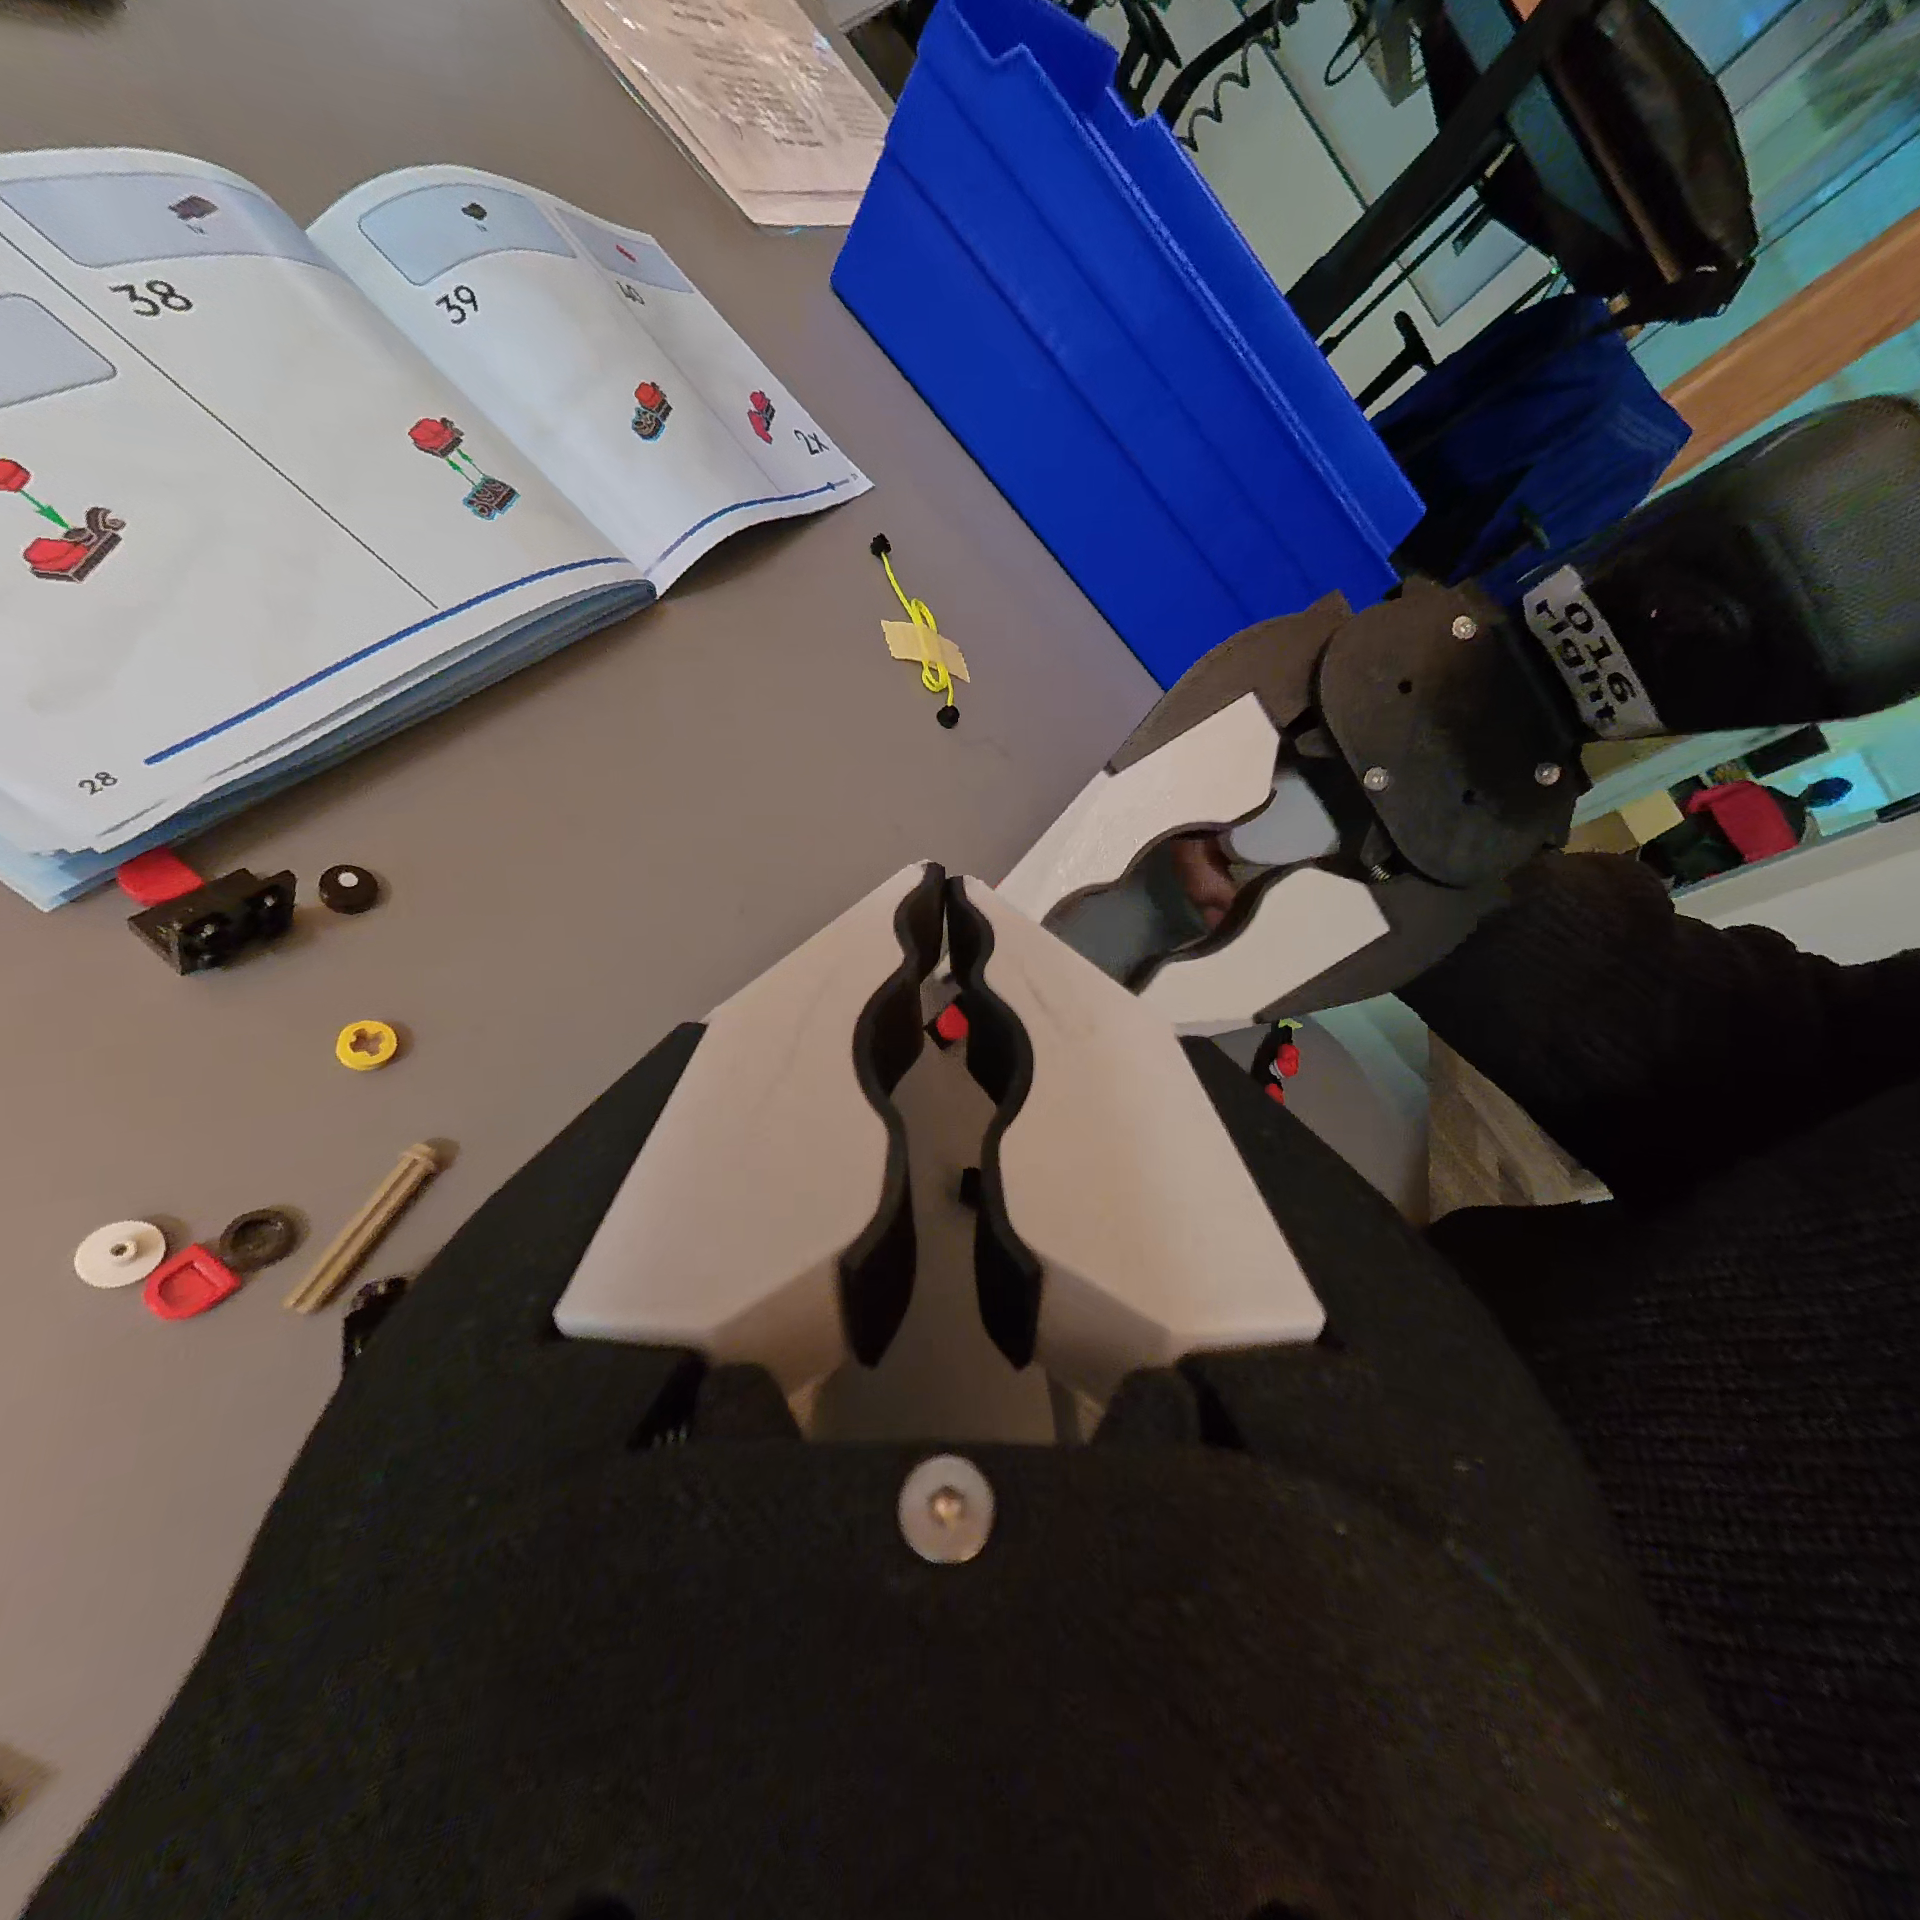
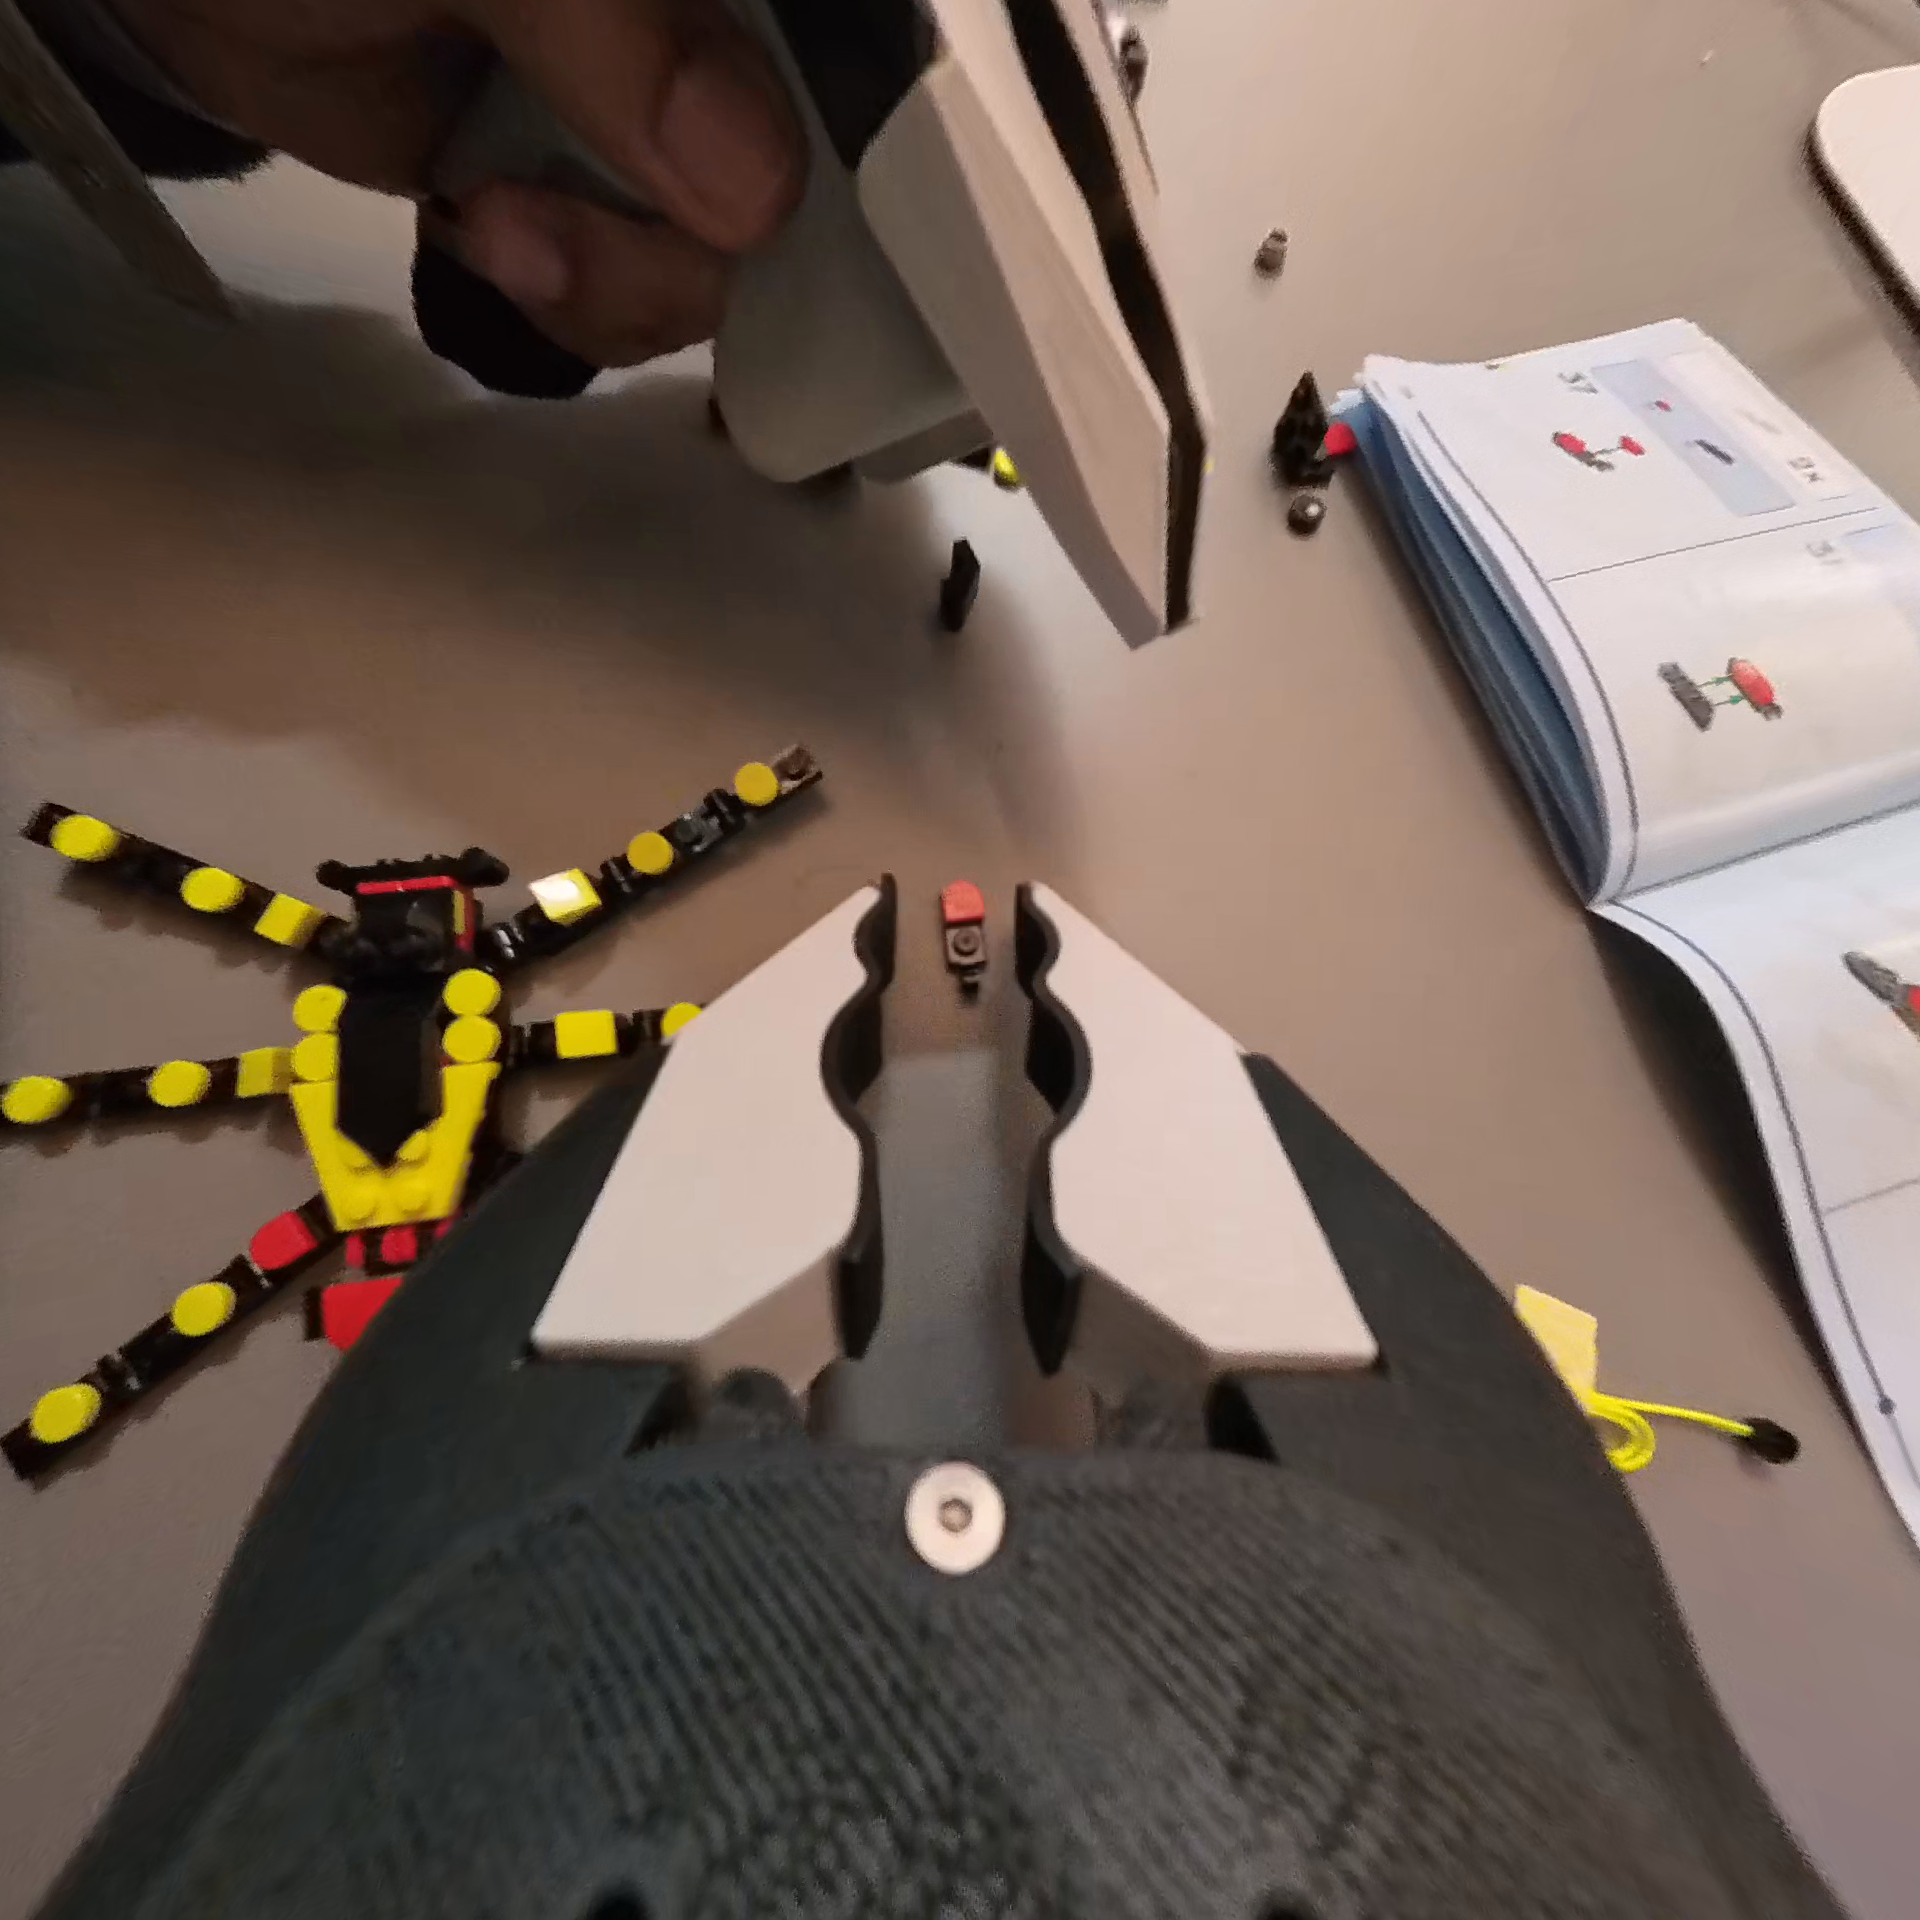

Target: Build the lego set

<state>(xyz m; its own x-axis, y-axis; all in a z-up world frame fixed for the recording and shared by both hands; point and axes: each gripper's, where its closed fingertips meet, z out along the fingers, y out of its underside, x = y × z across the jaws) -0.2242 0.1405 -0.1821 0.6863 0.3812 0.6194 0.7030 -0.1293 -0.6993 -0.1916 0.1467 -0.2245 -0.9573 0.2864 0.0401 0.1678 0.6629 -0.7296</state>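
Note:
My right gripper [image 2: 954, 899] is open, its fingertips low over the table on either side of a small red and black piece [image 2: 963, 930] that lies there untouched. The black and yellow spider model [image 2: 384, 1091] with red parts lies flat to its left. My left gripper [image 1: 940, 883] is shut with nothing visible between its fingertips; it hangs above the table, seen from the right wrist view [image 2: 1153, 582]. A small black piece [image 2: 956, 587] stands on the table under it. The right gripper also shows in the left wrist view [image 1: 1117, 873], just right of the left fingertips.
An open instruction booklet [image 1: 312, 468] lies at the left [image 2: 1714, 623]. A blue bin [image 1: 1091, 364] stands at the table's far edge. Loose pieces lie near the booklet: a black bracket [image 1: 213, 920], yellow round plate [image 1: 366, 1044], tan axle [image 1: 364, 1226], white disc [image 1: 120, 1252]. A taped yellow string [image 1: 920, 634] lies between. Tip to tip, the grippers are about 5 centimetres apart. The small black piece [image 2: 956, 587] is about 7 centimetres from both grippers' fingertips.

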